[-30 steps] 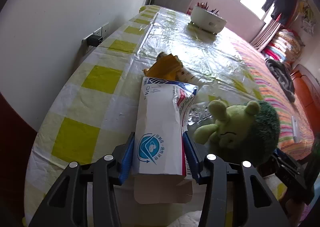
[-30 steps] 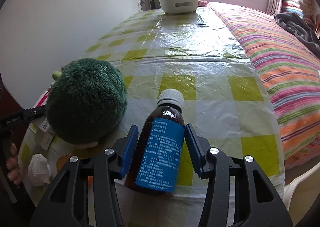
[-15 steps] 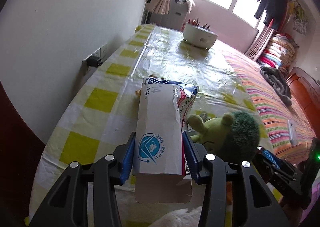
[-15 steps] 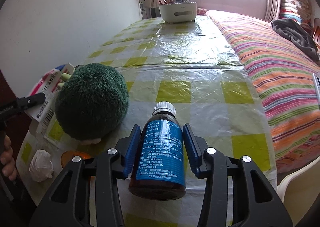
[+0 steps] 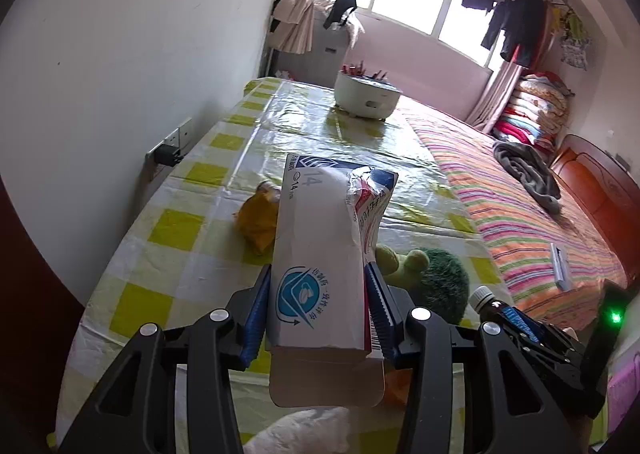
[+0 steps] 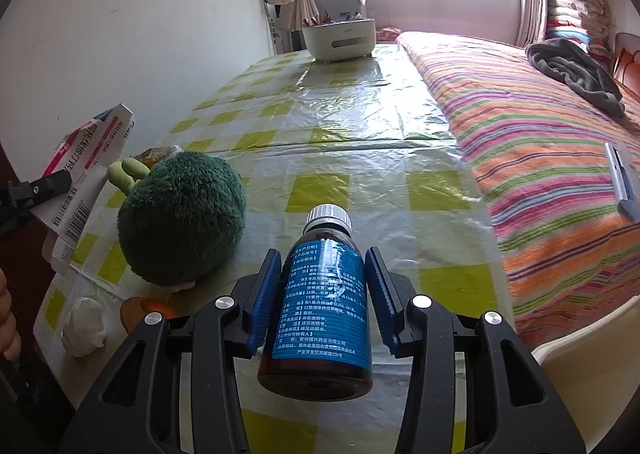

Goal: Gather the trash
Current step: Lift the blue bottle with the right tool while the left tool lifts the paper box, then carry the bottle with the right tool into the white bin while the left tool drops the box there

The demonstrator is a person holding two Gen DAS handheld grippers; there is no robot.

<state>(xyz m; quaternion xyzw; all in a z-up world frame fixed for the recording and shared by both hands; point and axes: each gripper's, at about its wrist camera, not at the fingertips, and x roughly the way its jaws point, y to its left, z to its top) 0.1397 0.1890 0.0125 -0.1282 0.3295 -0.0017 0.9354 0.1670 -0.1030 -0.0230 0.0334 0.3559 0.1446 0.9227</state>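
Observation:
My left gripper is shut on a white and blue cardboard carton, held clear above the checked table; its torn flap hangs toward me. The right wrist view shows the same carton at the left edge. My right gripper is shut on a brown medicine bottle with a blue label and white cap, raised over the table's near edge. The bottle's cap shows at lower right of the left wrist view. An orange wrapper and a crumpled white tissue lie on the table.
A green plush toy sits between the two grippers. A white pot stands at the table's far end. A striped bed runs along the right, and a white chair is at lower right. The wall with a socket is on the left.
The left gripper has risen with the carton, so the table looks farther below. The right gripper has lifted the bottle a little and drawn back from the plush toy.

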